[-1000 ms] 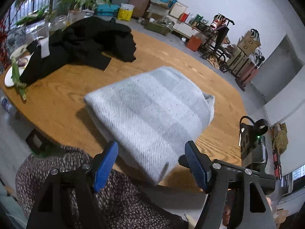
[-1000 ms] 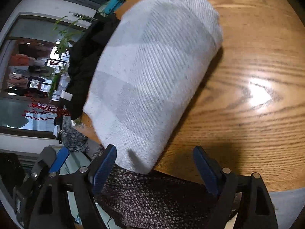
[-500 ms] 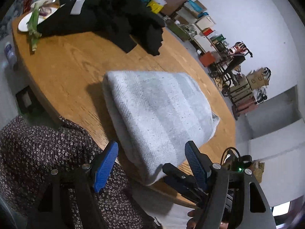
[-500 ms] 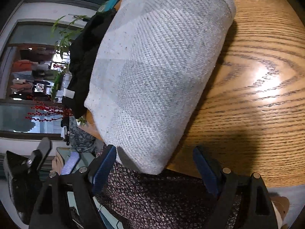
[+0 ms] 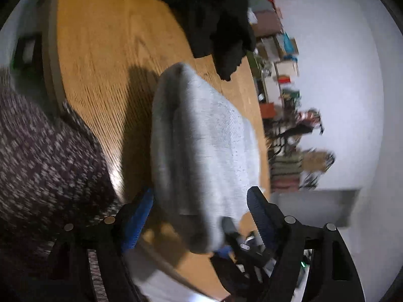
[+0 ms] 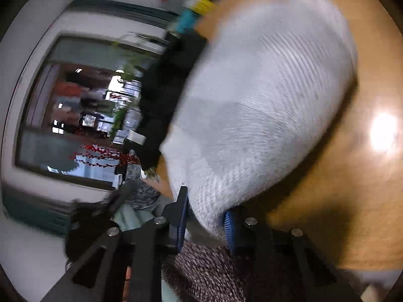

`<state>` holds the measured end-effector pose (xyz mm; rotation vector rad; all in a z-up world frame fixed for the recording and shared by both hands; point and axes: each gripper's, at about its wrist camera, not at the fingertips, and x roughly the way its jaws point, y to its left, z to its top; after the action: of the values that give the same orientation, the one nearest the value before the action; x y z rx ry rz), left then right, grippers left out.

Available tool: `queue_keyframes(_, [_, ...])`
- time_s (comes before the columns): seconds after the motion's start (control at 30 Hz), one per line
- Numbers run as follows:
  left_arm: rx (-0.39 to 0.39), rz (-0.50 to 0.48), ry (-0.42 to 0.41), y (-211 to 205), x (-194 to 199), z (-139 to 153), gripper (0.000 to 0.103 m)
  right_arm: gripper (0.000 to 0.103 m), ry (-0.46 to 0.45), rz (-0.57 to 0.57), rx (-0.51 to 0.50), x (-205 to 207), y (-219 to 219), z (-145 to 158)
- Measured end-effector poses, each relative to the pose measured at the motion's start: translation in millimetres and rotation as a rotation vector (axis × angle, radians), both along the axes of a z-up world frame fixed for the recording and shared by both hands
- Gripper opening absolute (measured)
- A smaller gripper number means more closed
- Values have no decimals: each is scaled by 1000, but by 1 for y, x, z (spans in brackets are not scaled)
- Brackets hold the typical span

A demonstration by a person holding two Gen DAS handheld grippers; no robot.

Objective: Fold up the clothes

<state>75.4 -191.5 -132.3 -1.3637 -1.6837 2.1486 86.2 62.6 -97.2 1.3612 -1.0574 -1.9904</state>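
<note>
Both wrist views close, angled down, sharing folded grey cloth (image 5: 201, 136) on wooden table (image 5: 100, 58)

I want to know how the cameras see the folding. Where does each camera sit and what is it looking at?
Left wrist: sits on the left gripper, looking along the folded grey garment and wooden table; speckled clothing shows.
Right wrist: sits on the right gripper, whose jaws are closing on the garment's near corner; a window lies beyond.
Both share the grey garment, the table and the black clothes.
</note>
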Motion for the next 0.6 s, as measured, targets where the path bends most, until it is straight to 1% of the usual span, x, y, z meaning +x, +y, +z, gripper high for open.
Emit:
queue_keyframes(0.07, [25, 23, -19, 1, -3, -6, 78, 28, 42, -7, 9, -3, 1, 17])
queue_keyframes(0.17, [94, 92, -41, 3, -3, -18, 78, 28, 16, -13, -19, -7, 4, 17])
queue_keyframes(0.23, [160, 136, -33, 6, -3, -26, 80, 28, 0, -16, -38, -7, 7, 15])
queue_keyframes(0.33, [243, 131, -19, 13, -7, -38, 80, 28, -12, -26, -73, -10, 7, 14])
queue_keyframes(0.43, [300, 137, -25, 20, -8, -51, 82, 28, -5, -27, -86, -13, 6, 17])
queue_keyframes(0.5, [316, 164, -17, 22, -8, -54, 82, 28, 1, -19, -80, -15, 4, 19])
queue_keyframes(0.6, [283, 177, -17, 23, -20, -53, 82, 28, 7, -9, -79, -15, 4, 20])
